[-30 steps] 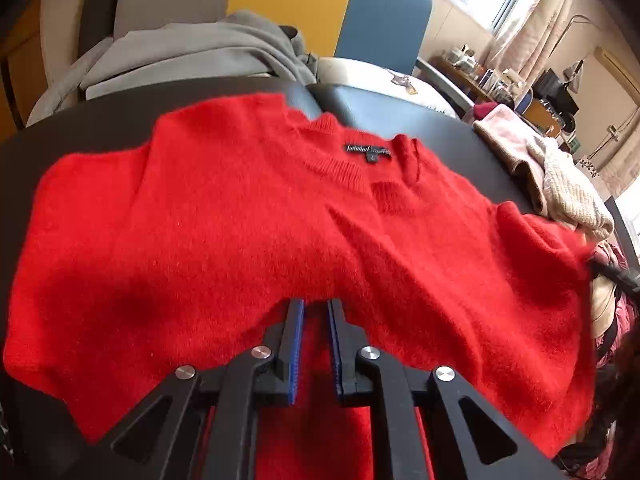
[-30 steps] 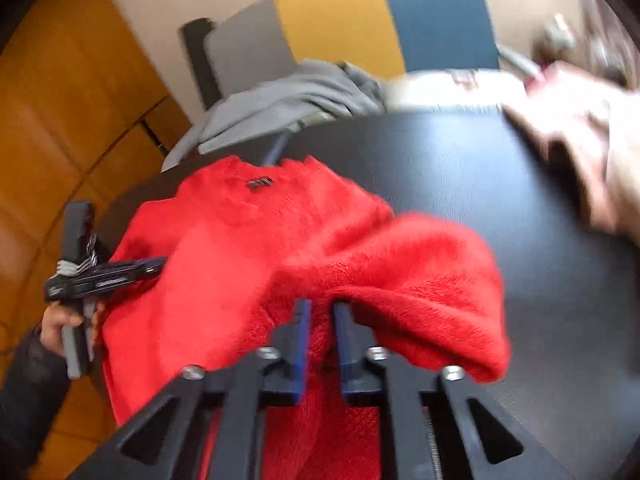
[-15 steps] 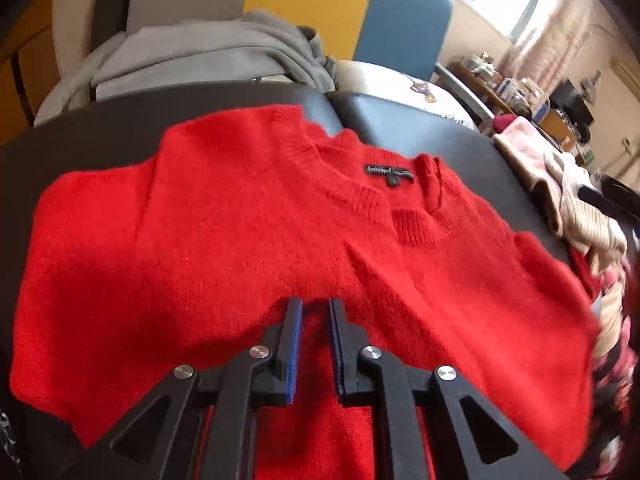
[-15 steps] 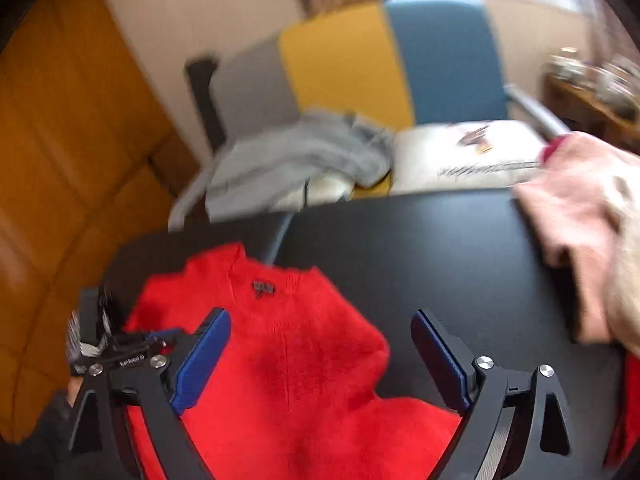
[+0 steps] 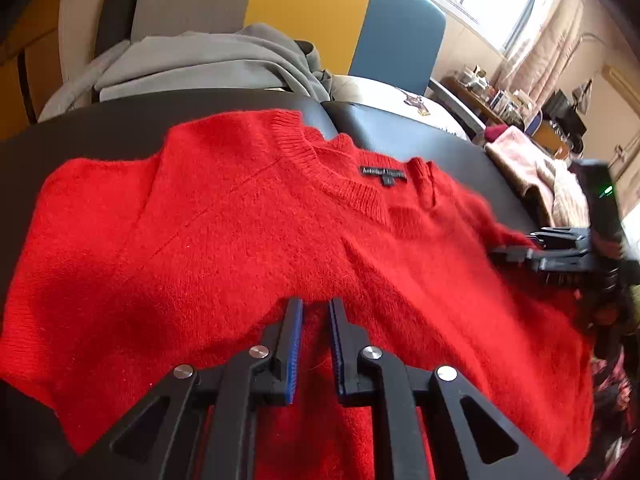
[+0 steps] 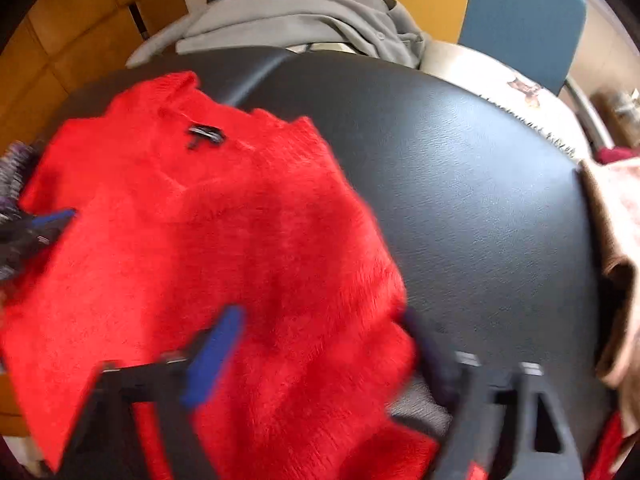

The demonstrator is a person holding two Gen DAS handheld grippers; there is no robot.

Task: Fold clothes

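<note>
A red knitted sweater (image 5: 248, 232) lies spread on a black table (image 5: 400, 136), neck label facing up; it also shows in the right wrist view (image 6: 240, 240). My left gripper (image 5: 316, 320) is shut on a fold of the sweater near its lower middle. My right gripper (image 6: 320, 332) is open, its jaws wide apart over the sweater's right edge, blurred by motion. The right gripper also appears in the left wrist view (image 5: 560, 252) at the sweater's right side. The left gripper shows at the far left of the right wrist view (image 6: 36, 228).
A grey garment (image 5: 208, 60) lies on a chair behind the table, also in the right wrist view (image 6: 304, 20). A pile of pink and beige clothes (image 5: 536, 176) sits at the table's right edge. A white printed cushion (image 6: 520, 92) lies beyond the table.
My right gripper let go of the sweater's right sleeve, opened wide, then came back down over the sweater's right edge. My left gripper stayed shut on the sweater.
</note>
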